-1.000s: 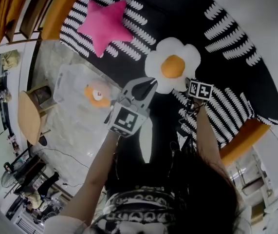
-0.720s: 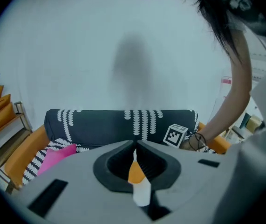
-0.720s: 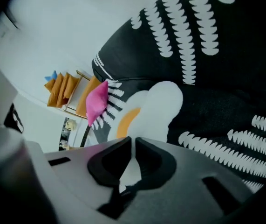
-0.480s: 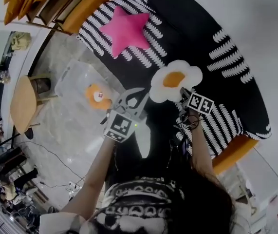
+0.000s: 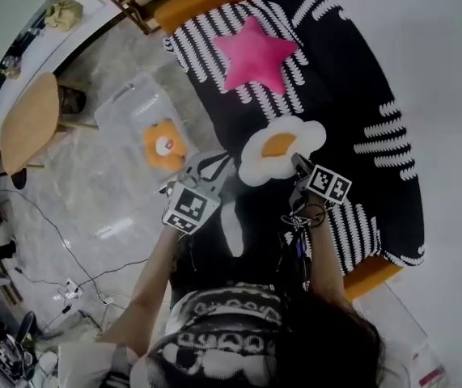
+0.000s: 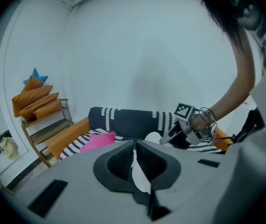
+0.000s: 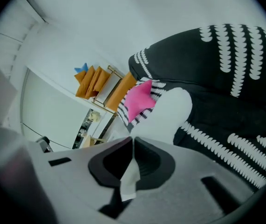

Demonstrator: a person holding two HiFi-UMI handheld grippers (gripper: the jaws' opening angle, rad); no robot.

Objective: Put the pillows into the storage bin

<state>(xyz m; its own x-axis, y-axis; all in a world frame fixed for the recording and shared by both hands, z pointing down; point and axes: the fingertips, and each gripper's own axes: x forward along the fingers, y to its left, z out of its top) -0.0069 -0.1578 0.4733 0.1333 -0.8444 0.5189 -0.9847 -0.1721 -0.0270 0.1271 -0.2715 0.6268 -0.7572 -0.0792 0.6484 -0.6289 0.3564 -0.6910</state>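
Observation:
A white fried-egg pillow with a yellow middle hangs over the sofa's front, held between my two grippers. My right gripper is shut on its right edge, and white cloth shows between the jaws in the right gripper view. My left gripper is shut on the pillow's left edge, again with white cloth pinched between the jaws. The clear storage bin stands on the floor to the left with an orange pillow inside. A pink star pillow lies on the sofa.
The sofa is black with white patterns and orange sides. A round wooden stool stands left of the bin. A wooden rack holds orange cushions. Cables run across the marble floor.
Both grippers have risen and drawn back together with the egg pillow, which has come off the sofa seat toward its front edge. The star pillow and the bin have not moved.

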